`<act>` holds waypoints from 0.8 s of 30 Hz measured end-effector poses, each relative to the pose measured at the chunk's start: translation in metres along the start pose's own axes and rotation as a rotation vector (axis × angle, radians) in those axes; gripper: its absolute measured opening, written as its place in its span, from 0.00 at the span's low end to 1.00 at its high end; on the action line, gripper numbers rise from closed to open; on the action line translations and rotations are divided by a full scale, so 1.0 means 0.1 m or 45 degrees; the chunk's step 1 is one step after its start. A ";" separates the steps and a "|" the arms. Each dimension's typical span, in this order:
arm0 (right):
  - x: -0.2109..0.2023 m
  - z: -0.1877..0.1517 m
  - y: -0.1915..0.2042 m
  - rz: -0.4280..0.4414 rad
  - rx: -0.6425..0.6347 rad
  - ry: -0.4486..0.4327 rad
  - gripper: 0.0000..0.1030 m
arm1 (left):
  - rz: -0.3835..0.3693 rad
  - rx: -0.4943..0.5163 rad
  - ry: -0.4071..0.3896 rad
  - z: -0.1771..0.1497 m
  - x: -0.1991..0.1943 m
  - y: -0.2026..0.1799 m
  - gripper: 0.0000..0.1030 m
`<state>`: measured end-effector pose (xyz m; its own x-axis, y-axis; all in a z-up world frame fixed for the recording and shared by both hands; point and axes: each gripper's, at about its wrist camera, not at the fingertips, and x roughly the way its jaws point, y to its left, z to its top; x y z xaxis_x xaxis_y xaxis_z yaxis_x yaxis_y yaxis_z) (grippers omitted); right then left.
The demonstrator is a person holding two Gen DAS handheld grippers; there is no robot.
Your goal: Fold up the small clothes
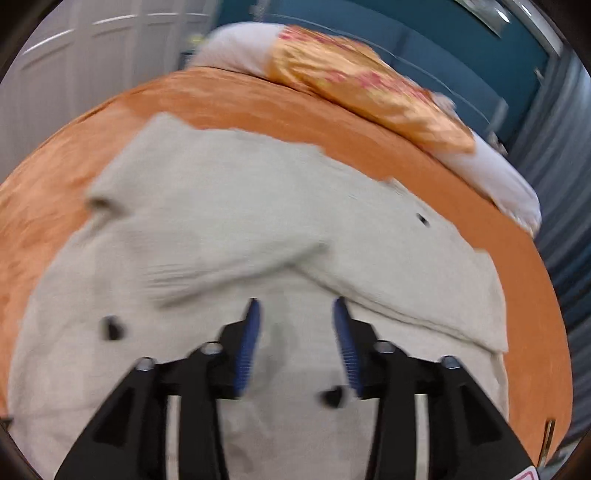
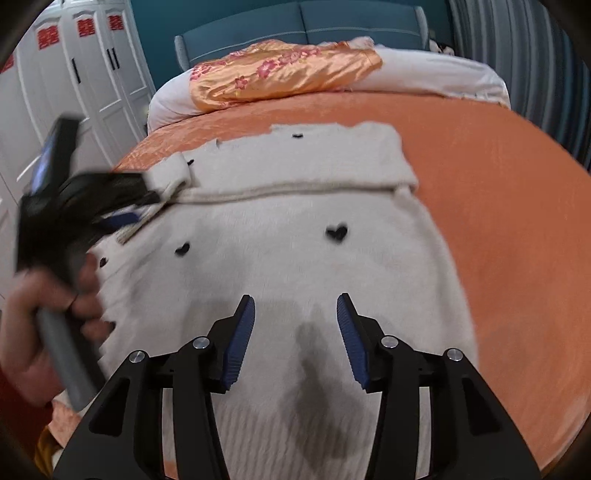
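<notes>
A cream knit sweater with small black hearts lies spread on the orange bedspread. One sleeve is folded across its upper body. The sweater also fills the left wrist view, where my left gripper hangs open and empty just above it. In the right wrist view my right gripper is open and empty over the sweater's lower body. The left gripper shows there too, at the sweater's left edge by the sleeve cuff, blurred.
An orange flowered satin cushion and white pillows lie at the head of the bed by the blue headboard. White wardrobe doors stand on the left. The person's hand holds the left gripper's handle.
</notes>
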<state>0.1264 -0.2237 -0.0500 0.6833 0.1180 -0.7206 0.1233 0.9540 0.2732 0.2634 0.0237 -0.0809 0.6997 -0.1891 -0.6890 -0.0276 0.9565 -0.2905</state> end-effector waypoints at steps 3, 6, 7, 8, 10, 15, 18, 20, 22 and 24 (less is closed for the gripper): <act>0.11 0.22 0.13 0.029 -0.083 -0.043 0.44 | 0.087 -0.144 -0.075 0.18 -0.19 0.44 0.50; 0.27 0.50 0.53 0.100 -0.259 -0.104 0.45 | 0.174 -0.261 -0.116 0.29 -0.32 0.88 0.51; 0.34 0.58 0.70 0.127 -0.324 -0.114 0.45 | 0.206 -0.276 -0.116 0.31 -0.35 1.01 0.51; 0.41 0.64 0.87 0.159 -0.385 -0.121 0.45 | 0.231 -0.283 -0.114 0.30 -0.35 1.08 0.51; 0.55 0.72 1.21 0.212 -0.488 -0.124 0.45 | 0.266 -0.286 -0.120 0.23 -0.40 1.25 0.51; 1.04 0.75 2.02 0.353 -0.710 -0.034 0.45 | 0.288 -0.272 -0.072 0.08 -0.32 1.41 0.51; 1.28 0.67 2.35 0.389 -0.786 0.042 0.45 | 0.285 -0.289 -0.061 0.04 -0.29 1.50 0.51; 1.46 0.63 2.47 0.370 -0.814 0.089 0.45 | 0.279 -0.304 -0.059 0.07 -0.26 1.55 0.51; 1.59 0.62 2.51 0.334 -0.821 0.109 0.32 | 0.270 -0.315 -0.063 0.11 -0.25 1.59 0.51; 1.62 0.72 2.41 0.306 -0.736 0.095 0.08 | 0.245 -0.335 -0.079 0.16 -0.29 1.62 0.51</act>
<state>0.3191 0.0052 -0.0551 0.5889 0.3466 -0.7301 -0.4506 0.8907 0.0594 0.2500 0.1876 -0.0974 0.7055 0.0110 -0.7086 -0.3413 0.8816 -0.3261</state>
